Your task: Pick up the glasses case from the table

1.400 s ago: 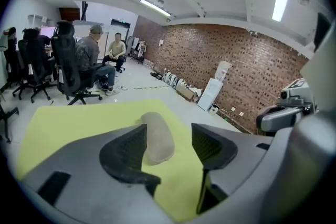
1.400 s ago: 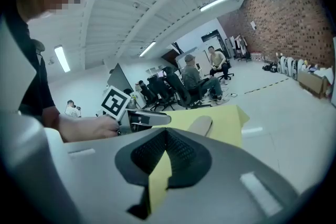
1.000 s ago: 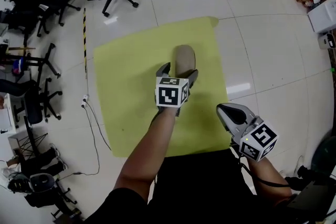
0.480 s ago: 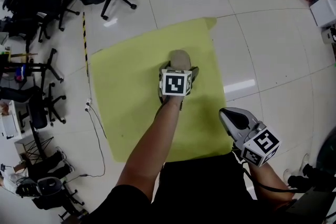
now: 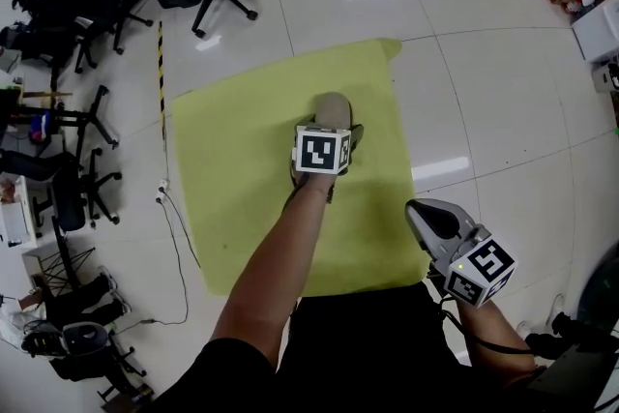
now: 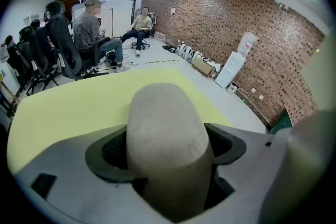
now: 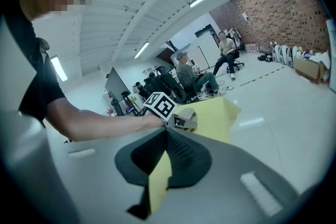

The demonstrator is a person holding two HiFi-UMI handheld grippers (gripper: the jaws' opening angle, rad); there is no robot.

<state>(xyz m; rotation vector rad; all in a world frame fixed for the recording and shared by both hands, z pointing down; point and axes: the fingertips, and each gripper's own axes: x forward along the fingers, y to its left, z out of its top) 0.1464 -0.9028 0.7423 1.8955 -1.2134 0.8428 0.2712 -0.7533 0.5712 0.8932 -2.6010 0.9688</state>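
Glasses case (image 6: pixel 165 128) lay on the yellow table (image 5: pixel 232 140), straddled by the left gripper (image 5: pixel 329 132). Its wide jaws had just been closing but didn't look clamped yet. I'd squeeze mid-body before lifting; the right gripper (image 5: pixel 430 218) hung aside, closed and empty.

The head view looks steeply down on the flat yellow square table (image 5: pixel 232 169); both gripper views see it from low, close by.

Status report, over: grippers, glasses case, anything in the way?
Left gripper jaws open, just closing around glasses case. Right gripper shut, empty, held aside. Case flat on yellow table. Nothing blocking.
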